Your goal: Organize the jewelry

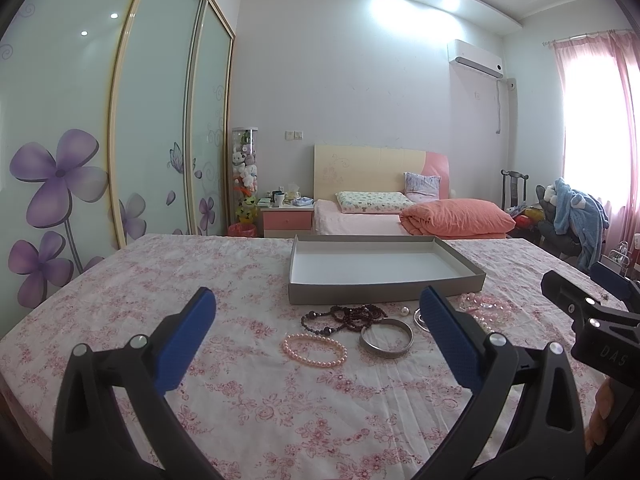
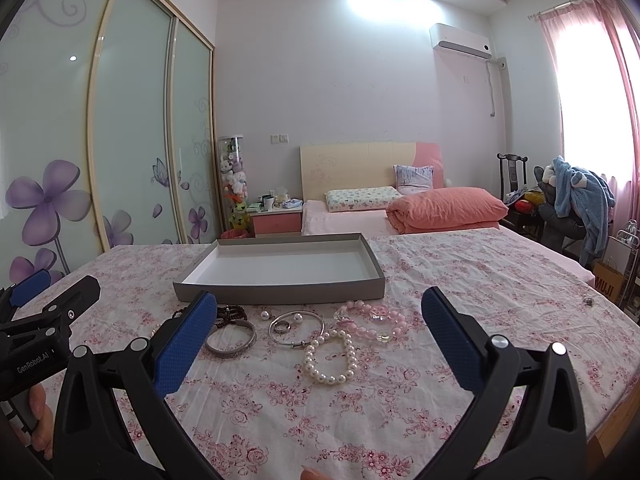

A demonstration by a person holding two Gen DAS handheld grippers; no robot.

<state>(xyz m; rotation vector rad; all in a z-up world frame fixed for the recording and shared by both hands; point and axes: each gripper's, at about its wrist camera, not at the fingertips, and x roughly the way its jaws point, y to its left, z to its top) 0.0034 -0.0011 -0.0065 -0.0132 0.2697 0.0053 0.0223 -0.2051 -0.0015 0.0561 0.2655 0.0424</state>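
Observation:
Jewelry lies on a floral cloth in front of an empty grey box (image 1: 384,294) (image 2: 280,290). In the left wrist view I see a pink pearl bracelet (image 1: 315,349), a dark bead string (image 1: 344,317) and a grey bangle (image 1: 386,338). The right wrist view shows a white pearl bracelet (image 2: 330,357), a pink bead necklace (image 2: 374,320), a thin silver bangle (image 2: 297,327) with a ring (image 2: 282,325) inside it, and the grey bangle (image 2: 231,338). My left gripper (image 1: 316,336) and right gripper (image 2: 320,338) are both open, above the cloth just short of the pieces, holding nothing.
The cloth-covered table (image 1: 140,280) runs left and right of the box. A small trinket (image 2: 588,300) lies alone far right. Behind are a bed (image 2: 400,208), a pink nightstand (image 2: 276,220), sliding wardrobe doors (image 2: 132,128) and a chair with clothes (image 2: 572,200).

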